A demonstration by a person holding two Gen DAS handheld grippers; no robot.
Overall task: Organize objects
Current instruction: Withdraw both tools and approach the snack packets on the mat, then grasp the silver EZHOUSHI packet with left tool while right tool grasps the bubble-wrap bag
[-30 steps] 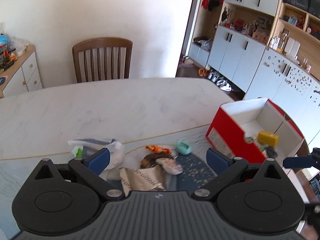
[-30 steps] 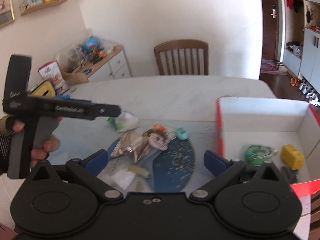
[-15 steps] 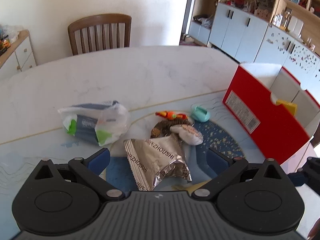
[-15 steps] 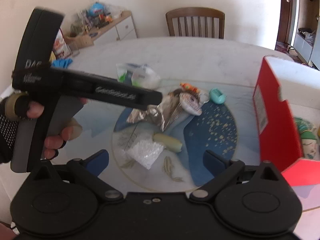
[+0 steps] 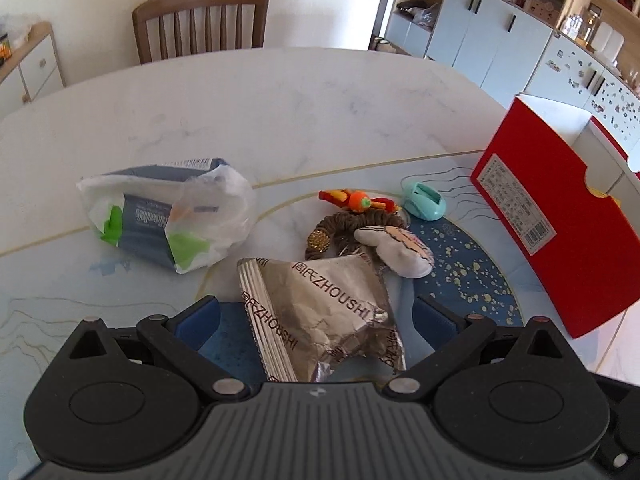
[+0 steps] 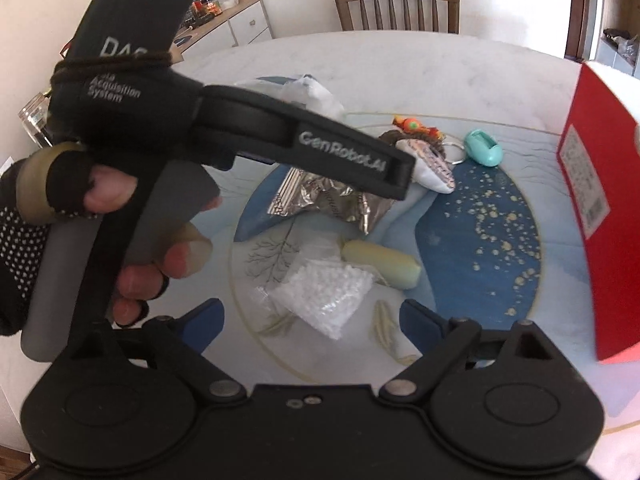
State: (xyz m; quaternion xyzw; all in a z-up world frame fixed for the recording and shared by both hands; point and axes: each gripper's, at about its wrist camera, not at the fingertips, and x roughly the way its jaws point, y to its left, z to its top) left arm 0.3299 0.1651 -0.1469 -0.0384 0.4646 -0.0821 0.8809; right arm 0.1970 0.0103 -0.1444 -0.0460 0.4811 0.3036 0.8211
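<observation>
Left wrist: left gripper (image 5: 316, 316) open astride foil packet (image 5: 320, 312); slippery crinkled foil may squirt out.

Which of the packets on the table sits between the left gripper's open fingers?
The crinkled silver foil snack packet printed ZHOUSHI. The left gripper straddles it; the clear wipes bag lies farther off to its left.
</observation>
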